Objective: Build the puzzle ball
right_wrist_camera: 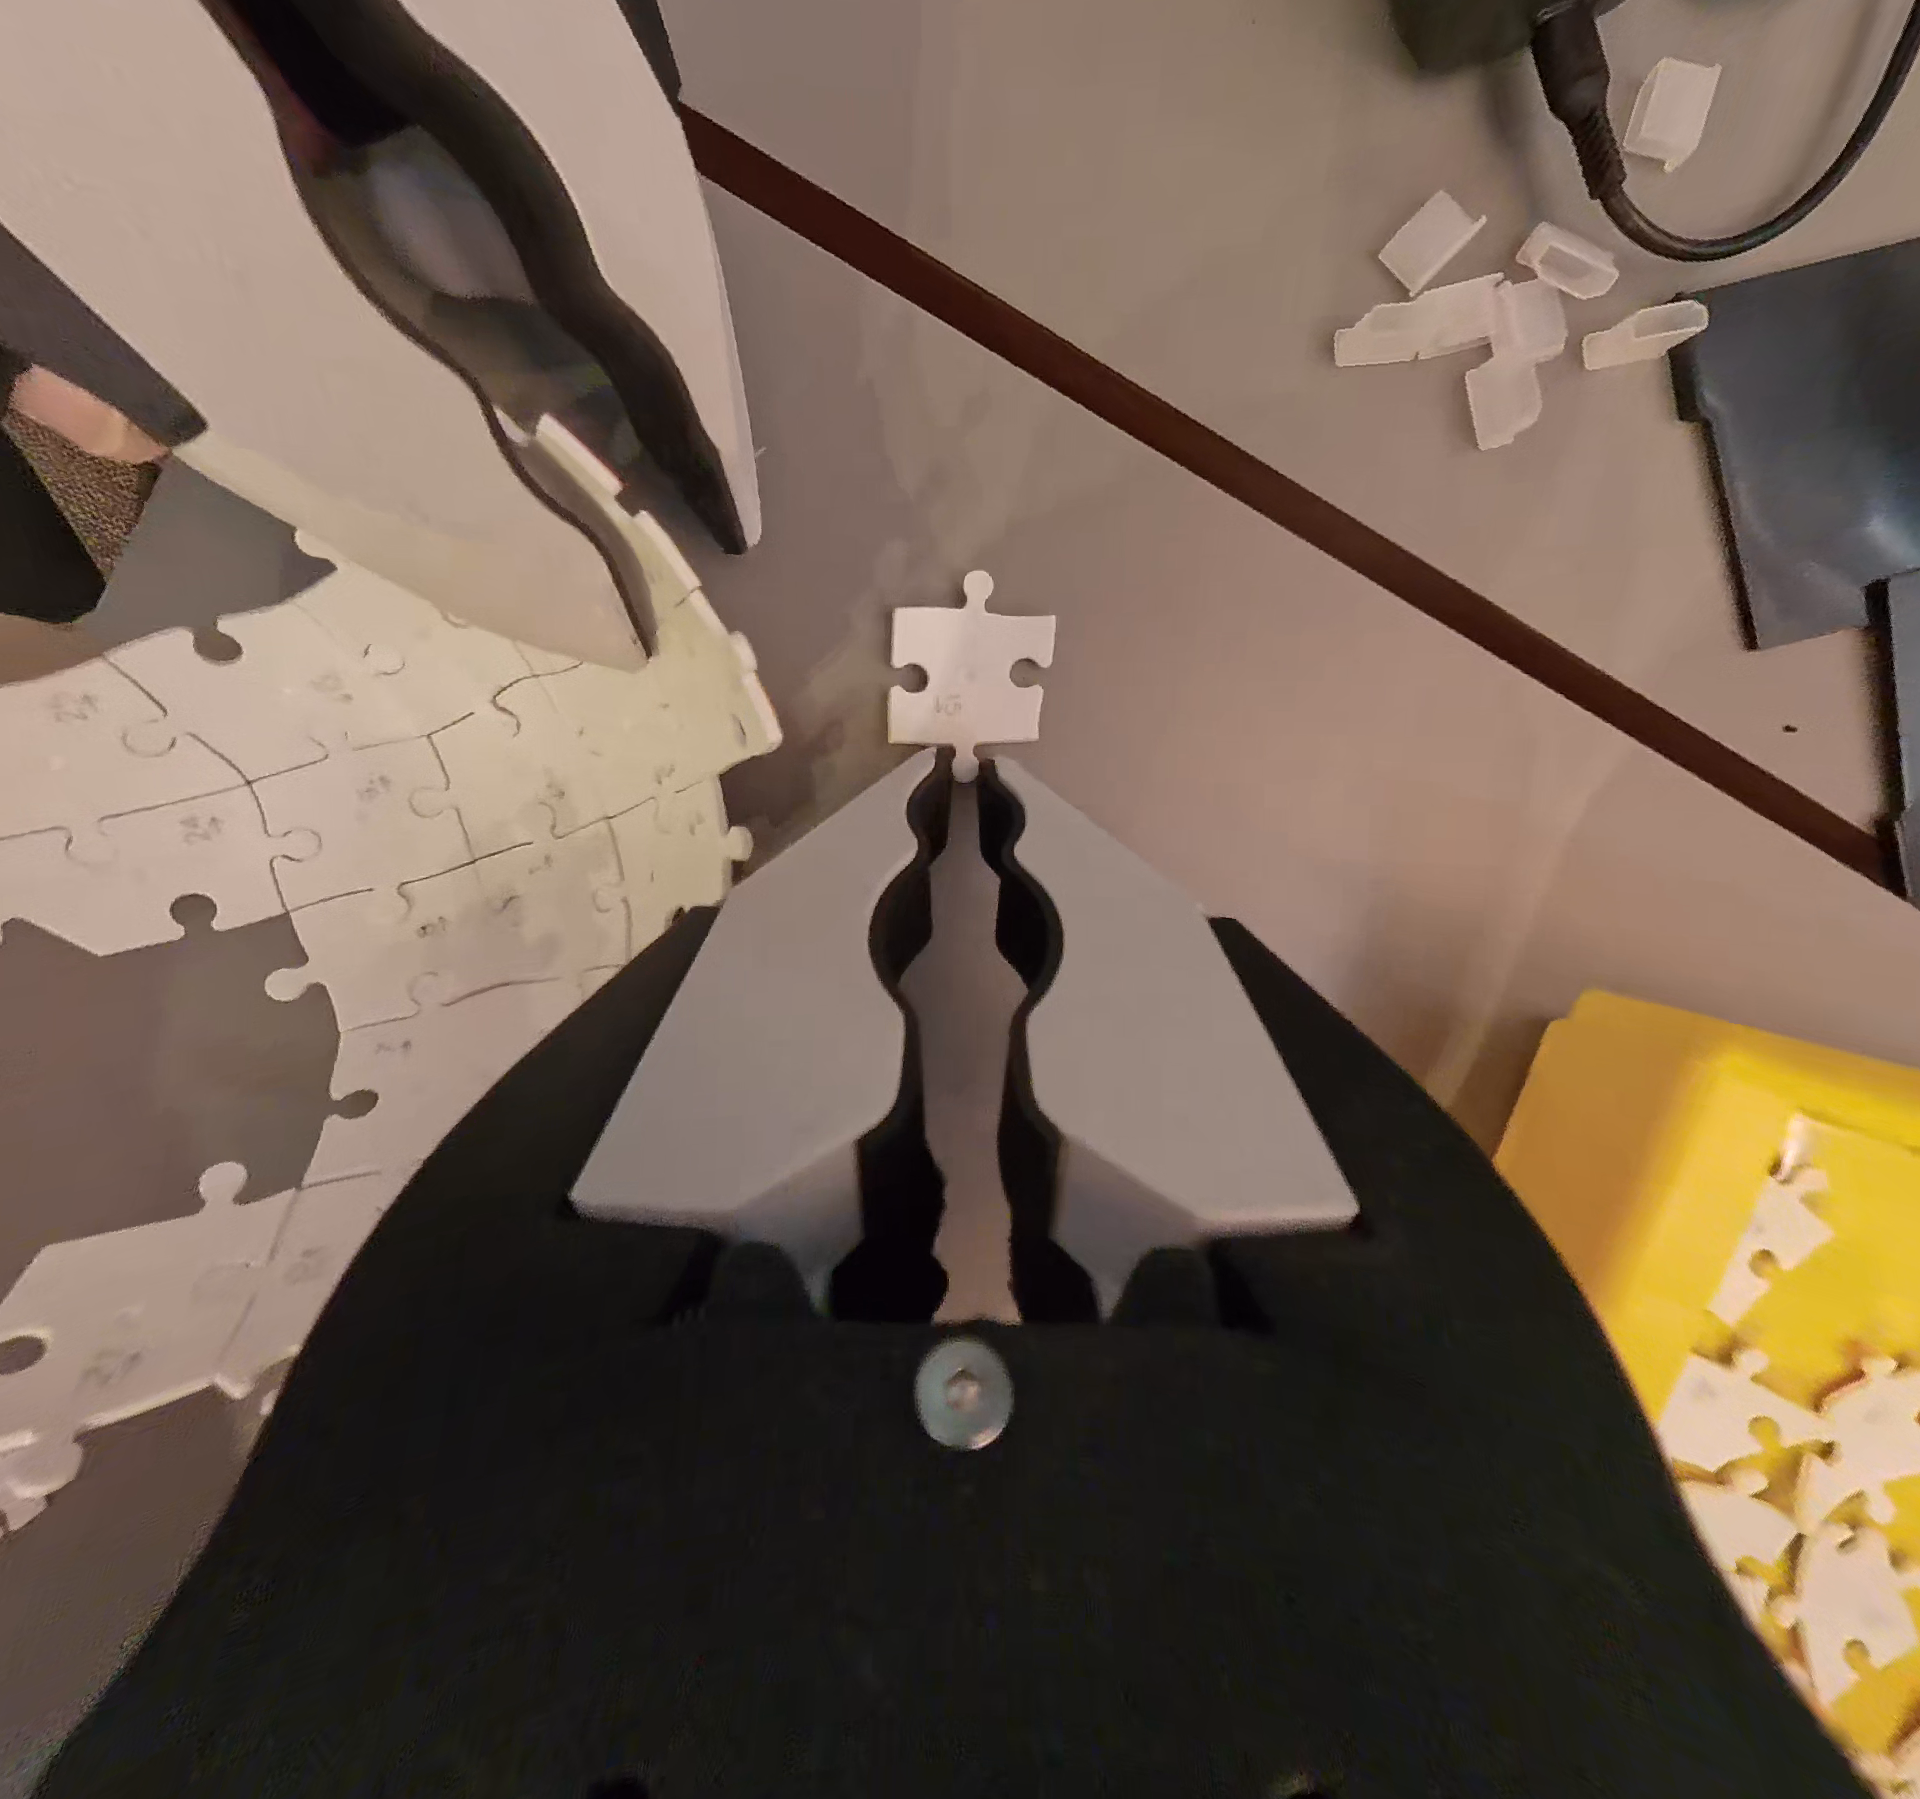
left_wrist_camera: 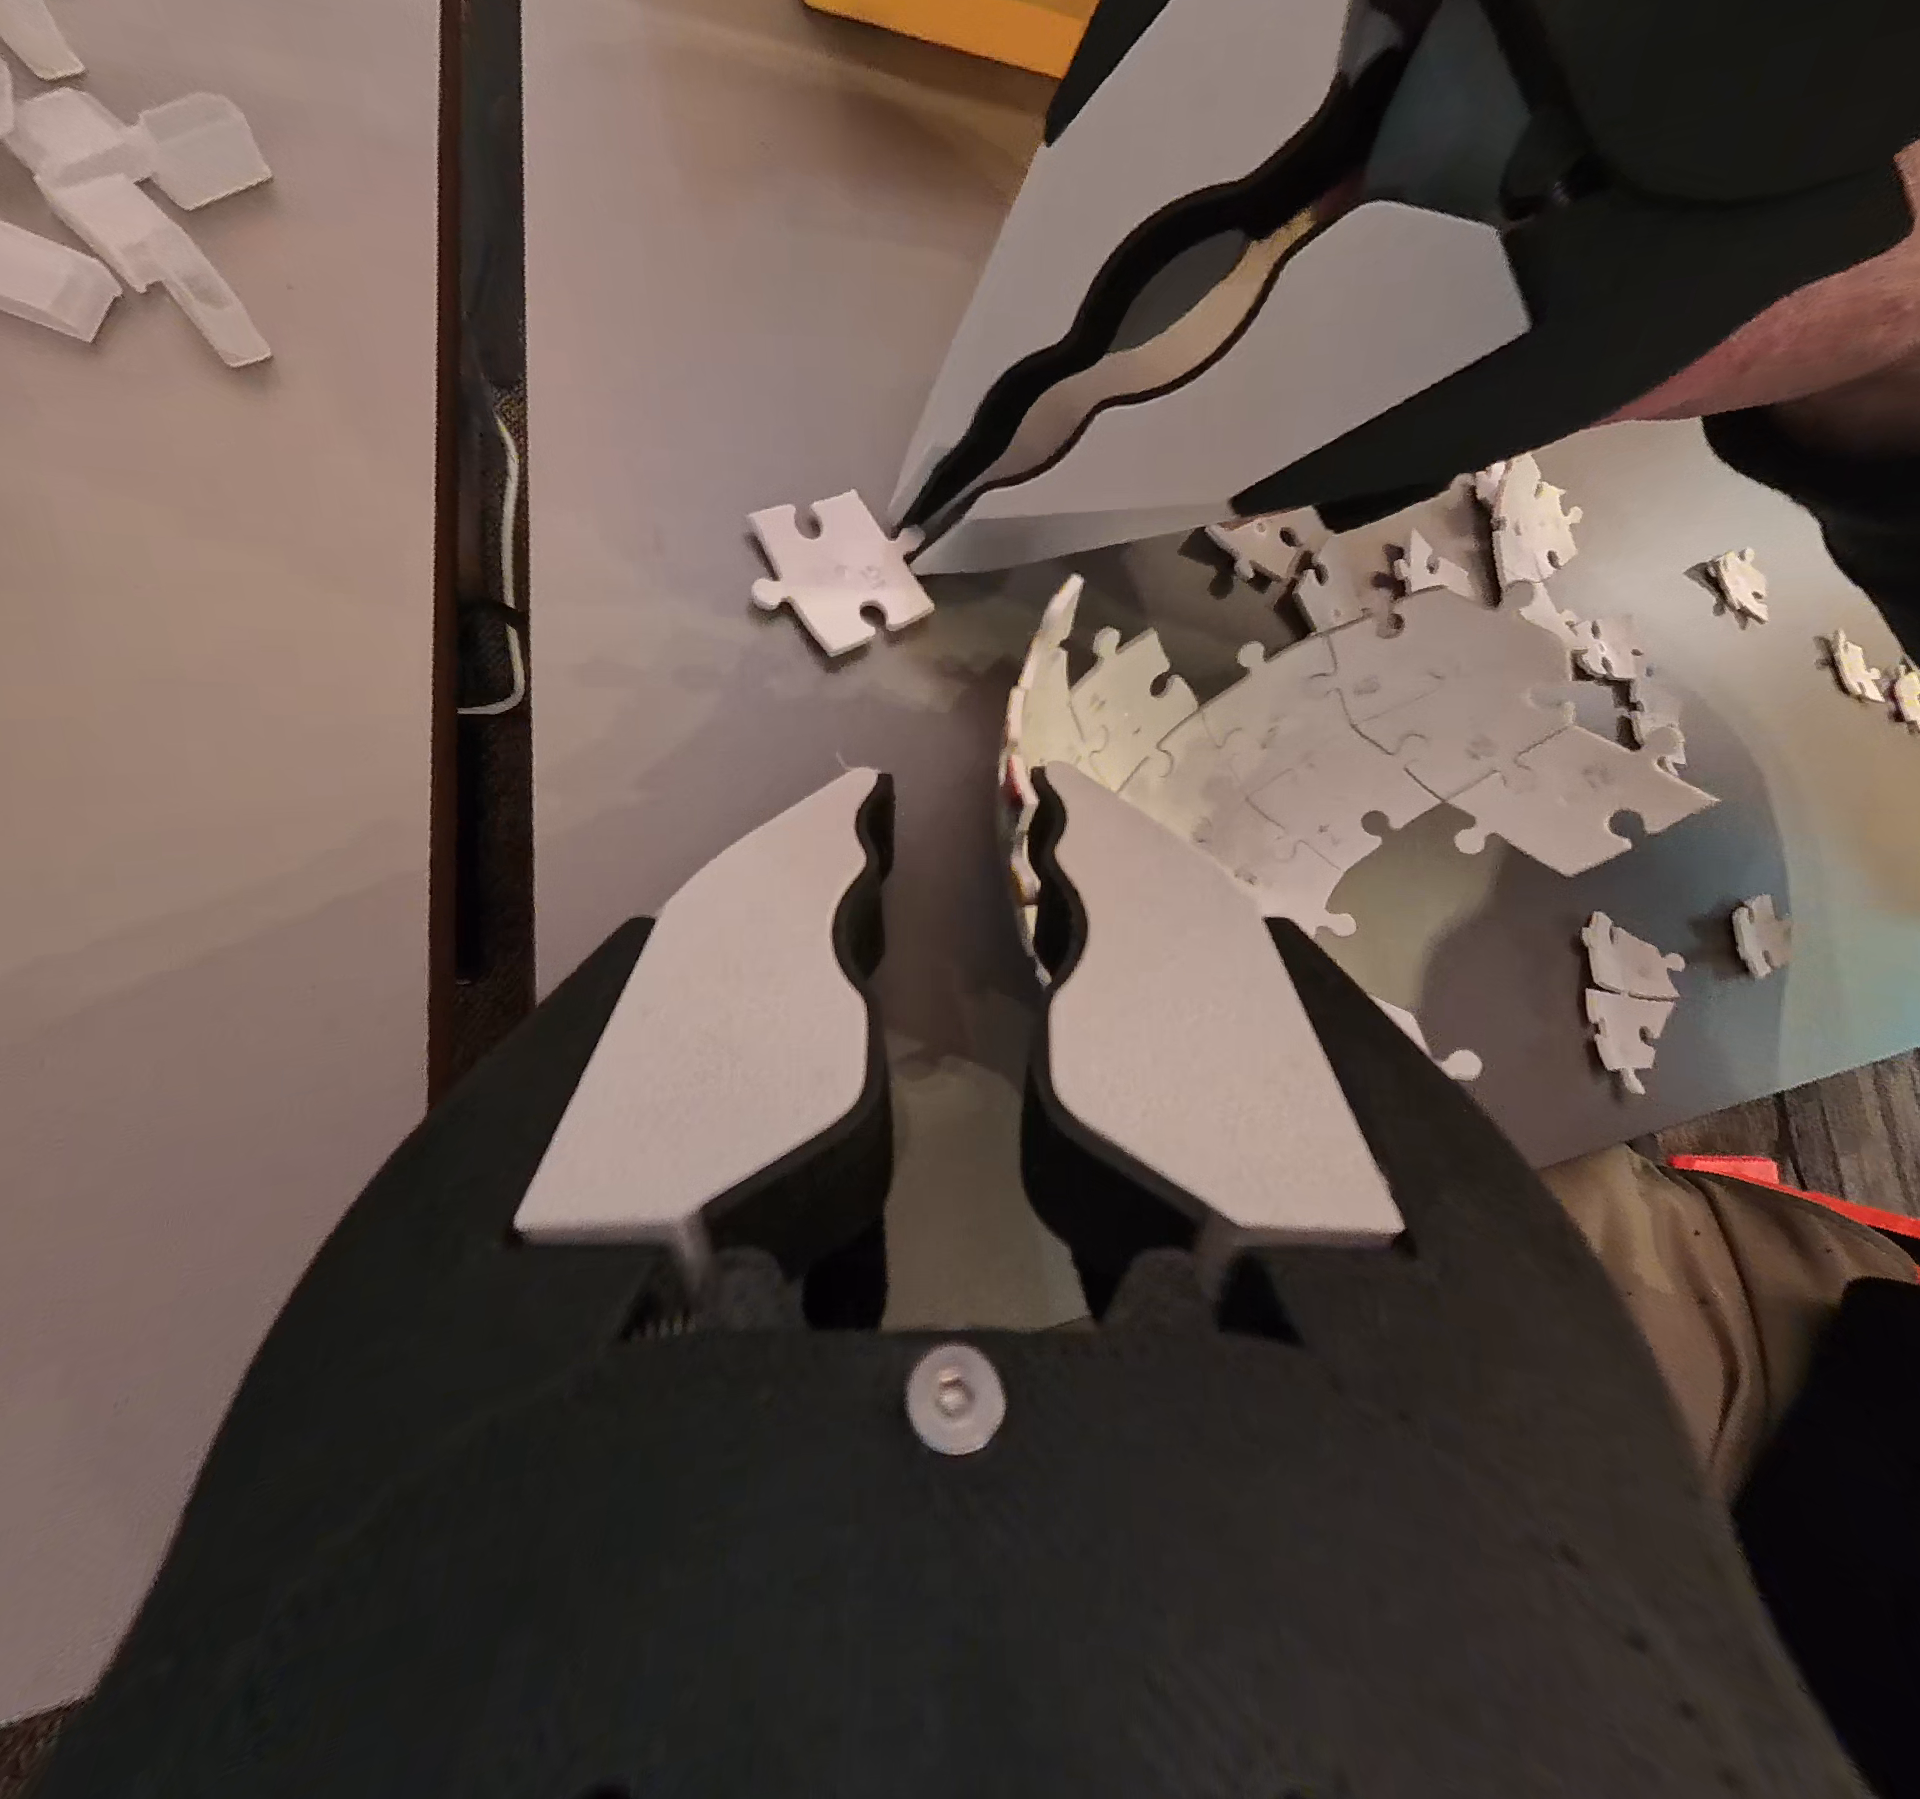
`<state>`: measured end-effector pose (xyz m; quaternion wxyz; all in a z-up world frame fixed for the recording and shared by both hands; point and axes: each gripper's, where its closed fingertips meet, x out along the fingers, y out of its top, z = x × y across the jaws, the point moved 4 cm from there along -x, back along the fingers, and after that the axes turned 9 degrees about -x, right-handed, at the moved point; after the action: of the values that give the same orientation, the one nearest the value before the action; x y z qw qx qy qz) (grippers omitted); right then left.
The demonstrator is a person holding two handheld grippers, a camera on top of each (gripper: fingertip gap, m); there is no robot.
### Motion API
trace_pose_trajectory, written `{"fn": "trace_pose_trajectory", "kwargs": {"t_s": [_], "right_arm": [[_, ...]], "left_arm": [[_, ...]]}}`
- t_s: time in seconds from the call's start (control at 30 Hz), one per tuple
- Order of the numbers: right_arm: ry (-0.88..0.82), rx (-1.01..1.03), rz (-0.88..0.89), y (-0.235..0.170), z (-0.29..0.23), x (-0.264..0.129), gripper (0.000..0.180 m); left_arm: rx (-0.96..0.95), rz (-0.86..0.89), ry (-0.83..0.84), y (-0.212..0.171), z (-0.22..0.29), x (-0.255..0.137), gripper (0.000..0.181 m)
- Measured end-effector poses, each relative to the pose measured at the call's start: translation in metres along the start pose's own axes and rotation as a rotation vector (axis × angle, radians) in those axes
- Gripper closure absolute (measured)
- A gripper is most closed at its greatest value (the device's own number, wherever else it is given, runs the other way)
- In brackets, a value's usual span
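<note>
A partly built white puzzle ball shell [left_wrist_camera: 1403, 731] lies open side up on the grey table; it also shows in the right wrist view [right_wrist_camera: 312, 762]. My left gripper [left_wrist_camera: 961, 793] is open, and the shell's rim stands between its fingers, close against the right one. It shows at the upper left of the right wrist view [right_wrist_camera: 686, 596]. My right gripper [right_wrist_camera: 966, 767] is shut on the tab of a single white puzzle piece [right_wrist_camera: 971, 679], held flat just beside the shell's rim. In the left wrist view the right gripper [left_wrist_camera: 914, 523] comes in from the upper right onto that piece [left_wrist_camera: 842, 570].
A yellow bin [right_wrist_camera: 1558, 1105] with several loose pieces stands to the right. More loose pieces [left_wrist_camera: 1631, 980] lie past the shell. Clear plastic caps [right_wrist_camera: 1507, 315] lie beyond a dark seam [right_wrist_camera: 1247, 471] between tables, near a black cable [right_wrist_camera: 1621, 160]. A person's leg [left_wrist_camera: 1714, 1282] is at the table edge. Some 6 cm of space lies between my two pairs of fingers.
</note>
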<state>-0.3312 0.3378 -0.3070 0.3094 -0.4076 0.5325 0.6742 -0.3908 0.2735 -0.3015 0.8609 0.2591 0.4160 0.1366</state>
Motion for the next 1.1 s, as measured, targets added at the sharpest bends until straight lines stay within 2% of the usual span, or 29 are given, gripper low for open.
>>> {"fn": "trace_pose_trajectory", "kwargs": {"t_s": [0.3, 0.5, 0.83, 1.1], "right_arm": [[-0.058, -0.014, 0.034, -0.008, -0.001, -0.027, 0.177], [-0.094, -0.090, 0.046, -0.016, -0.017, -0.049, 0.177], [-0.151, -0.262, 0.047, -0.010, -0.035, -0.054, 0.177], [-0.168, -0.312, 0.016, -0.009, -0.036, -0.047, 0.177]], "left_arm": [[0.059, -0.009, 0.006, 0.007, 0.004, -0.005, 0.142], [0.148, -0.080, 0.011, 0.014, 0.012, -0.005, 0.128], [0.212, -0.229, -0.055, 0.021, 0.019, 0.005, 0.142], [0.213, -0.284, -0.103, 0.023, 0.020, 0.012, 0.152]]}}
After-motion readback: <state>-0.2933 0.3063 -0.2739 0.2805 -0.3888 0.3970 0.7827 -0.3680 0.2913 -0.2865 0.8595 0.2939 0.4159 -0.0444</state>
